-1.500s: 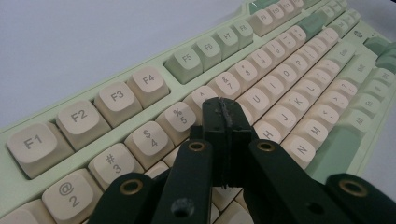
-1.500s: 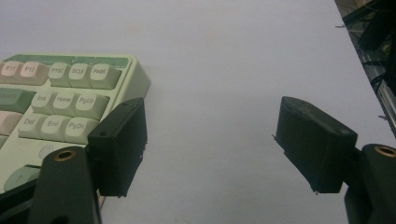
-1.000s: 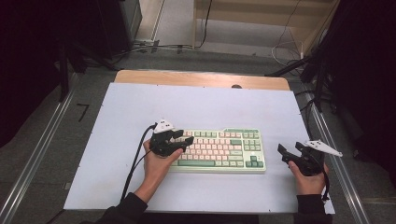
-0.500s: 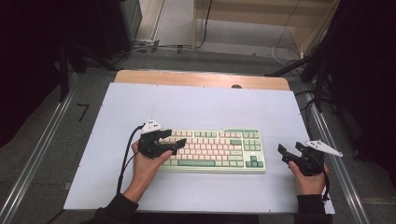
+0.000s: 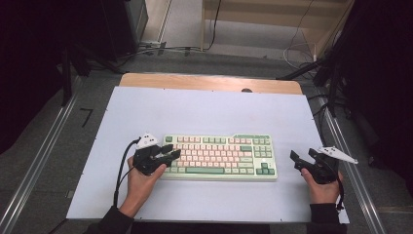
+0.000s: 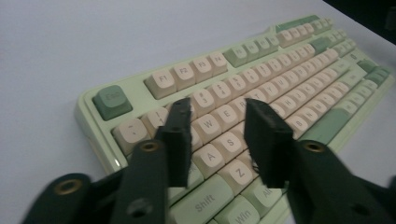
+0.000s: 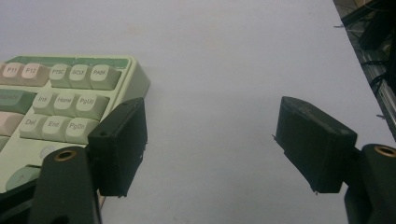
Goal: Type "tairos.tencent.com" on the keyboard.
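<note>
Keyboard work is what I have in hand: the green and cream board lies flat on the white table, near my edge of it. My left gripper has slid leftward along the board since a second ago (it sat nearer the middle of the keys then) and now hangs over the left end. Its jaws have just been closing — they stand narrowed but not shut, and from its own camera I see the W, A, S and Z keys in the gap, nothing clamped. To my mind that narrowing sets me up to poke or pinch a key in that corner.

My right gripper rests on the table just beside the right end of the board, jaws wide, bare table between them.

Whether the left fingertips touch the keycaps I cannot tell — the near jaws are blurred, and the board's bottom-left corner is hidden behind them.
</note>
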`<state>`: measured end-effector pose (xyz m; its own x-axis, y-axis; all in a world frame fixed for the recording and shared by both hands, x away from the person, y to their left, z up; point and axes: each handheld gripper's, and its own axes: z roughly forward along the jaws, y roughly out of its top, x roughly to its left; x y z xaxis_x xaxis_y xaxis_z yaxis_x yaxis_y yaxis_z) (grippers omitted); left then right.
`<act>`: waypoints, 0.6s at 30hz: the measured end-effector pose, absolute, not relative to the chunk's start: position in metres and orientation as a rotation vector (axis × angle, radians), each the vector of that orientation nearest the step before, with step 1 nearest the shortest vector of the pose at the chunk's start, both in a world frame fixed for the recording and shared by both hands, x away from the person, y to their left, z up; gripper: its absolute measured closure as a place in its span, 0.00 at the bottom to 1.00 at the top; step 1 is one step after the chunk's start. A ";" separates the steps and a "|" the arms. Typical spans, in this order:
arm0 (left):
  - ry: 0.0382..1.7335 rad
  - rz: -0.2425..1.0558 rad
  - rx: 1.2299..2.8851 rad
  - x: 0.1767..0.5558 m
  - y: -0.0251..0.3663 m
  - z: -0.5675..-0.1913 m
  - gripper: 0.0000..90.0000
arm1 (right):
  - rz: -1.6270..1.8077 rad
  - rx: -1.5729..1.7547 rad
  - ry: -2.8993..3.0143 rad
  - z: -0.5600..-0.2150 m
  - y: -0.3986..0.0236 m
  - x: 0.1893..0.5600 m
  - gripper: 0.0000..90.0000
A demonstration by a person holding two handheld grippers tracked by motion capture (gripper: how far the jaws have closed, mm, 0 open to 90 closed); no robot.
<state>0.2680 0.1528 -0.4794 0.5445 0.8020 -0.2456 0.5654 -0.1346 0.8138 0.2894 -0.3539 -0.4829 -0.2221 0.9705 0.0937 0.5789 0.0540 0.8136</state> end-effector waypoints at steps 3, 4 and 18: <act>1.099 0.277 1.847 0.268 0.152 -0.480 0.95 | 1.046 1.546 1.849 -0.483 -0.354 0.289 0.26; 1.090 0.277 1.863 0.268 0.152 -0.481 0.95 | 1.047 1.547 1.848 -0.483 -0.354 0.289 0.26; 1.118 0.272 1.932 0.273 0.149 -0.489 1.00 | 1.050 1.560 1.849 -0.484 -0.354 0.290 0.26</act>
<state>0.2734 0.1491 -0.4893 0.5739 0.7893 -0.2183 0.6012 -0.2251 0.7667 0.2895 -0.3544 -0.4837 -0.2195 0.9702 0.1029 0.5855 0.0466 0.8093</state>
